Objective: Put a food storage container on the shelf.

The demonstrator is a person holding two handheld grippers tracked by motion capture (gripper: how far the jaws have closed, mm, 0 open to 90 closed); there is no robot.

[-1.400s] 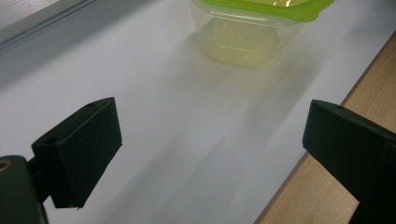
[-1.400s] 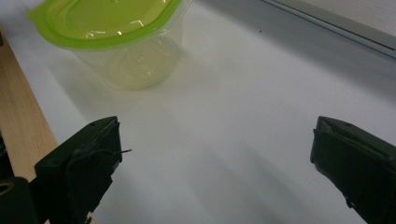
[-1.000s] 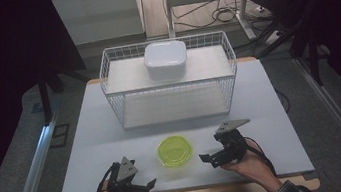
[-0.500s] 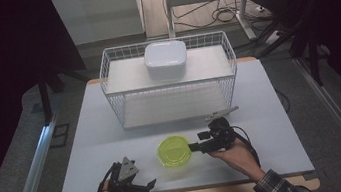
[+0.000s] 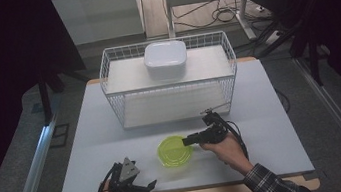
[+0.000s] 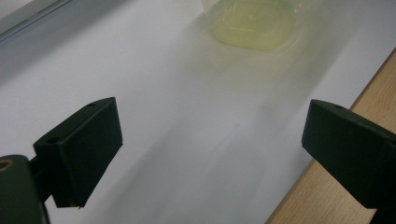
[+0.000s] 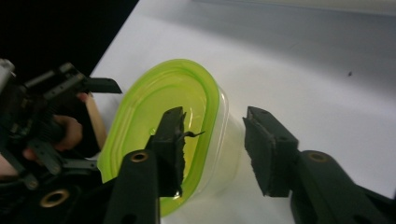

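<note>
The big white surface [image 5: 113, 134] carries a wire basket [image 5: 112, 91] at the back, with a white box [image 5: 166, 60] on its top shelf. Nothing stands between the basket and the green bowl [image 5: 174, 152], which sits near the front edge. The high view shows both hands. The right gripper view shows that 1 jaw of the right hand-held gripper [image 7: 212, 133] is inside the bowl [image 7: 159, 121] and 1 outside its wall, not pressing yet. Its jaws have just been closing. Earlier this hand was off to the right of the bowl. The left hand-held gripper [image 5: 143, 184] rests spread wide, holding nothing.
</note>
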